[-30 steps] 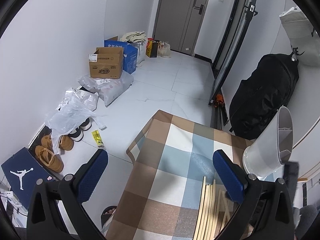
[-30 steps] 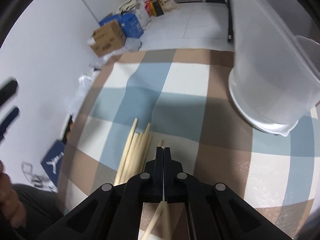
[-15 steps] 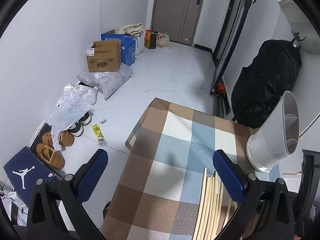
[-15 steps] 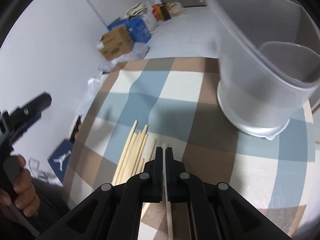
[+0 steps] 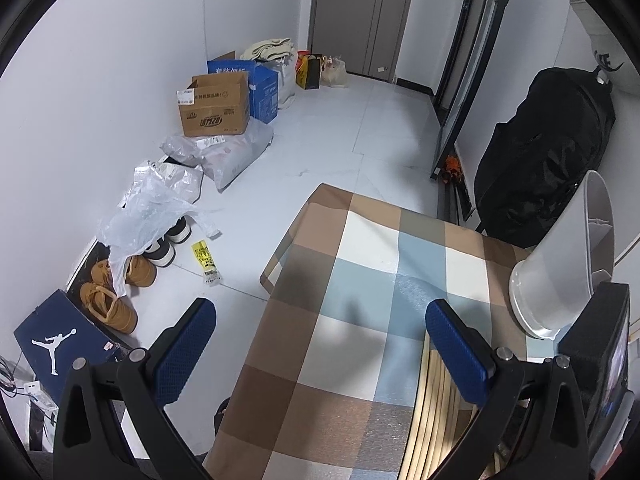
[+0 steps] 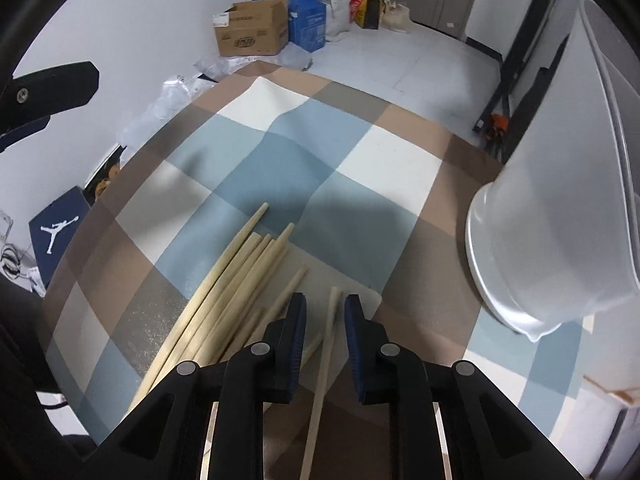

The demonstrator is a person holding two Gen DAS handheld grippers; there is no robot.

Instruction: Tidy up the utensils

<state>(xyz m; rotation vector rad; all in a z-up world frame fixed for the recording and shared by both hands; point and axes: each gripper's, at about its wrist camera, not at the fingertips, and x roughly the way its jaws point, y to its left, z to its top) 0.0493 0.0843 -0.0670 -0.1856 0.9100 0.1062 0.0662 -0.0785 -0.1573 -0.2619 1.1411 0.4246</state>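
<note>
We are looking at a loose chopstick [image 6: 326, 344] lying on the checked tablecloth [image 6: 280, 140], just to the right of a bundle of pale wooden chopsticks [image 6: 240, 280] that are fanning out side by side, tips pointing away from us. The right gripper [image 6: 325, 308] is pointing steeply down over that single chopstick. Its blue-padded jaws are standing slightly apart with the stick running between them, and a gap is showing on either side, so the pads are not pressing on it and are gripping nothing.

To the right, apart from the chopsticks, a white plastic utensil holder [image 6: 560, 240] is standing on the cloth.

The left gripper [image 5: 320, 305] is hovering over the left part of the table with its jaws spread wide and nothing between them. The bundle is showing beneath its right finger in the left wrist view.

Beyond the table, on the white tiled floor, we are seeing a cardboard box [image 5: 214, 106], tan shoes [image 5: 108, 304], a dark blue shoe box [image 5: 52, 340] and a black bag [image 5: 548, 160] against the wall.
</note>
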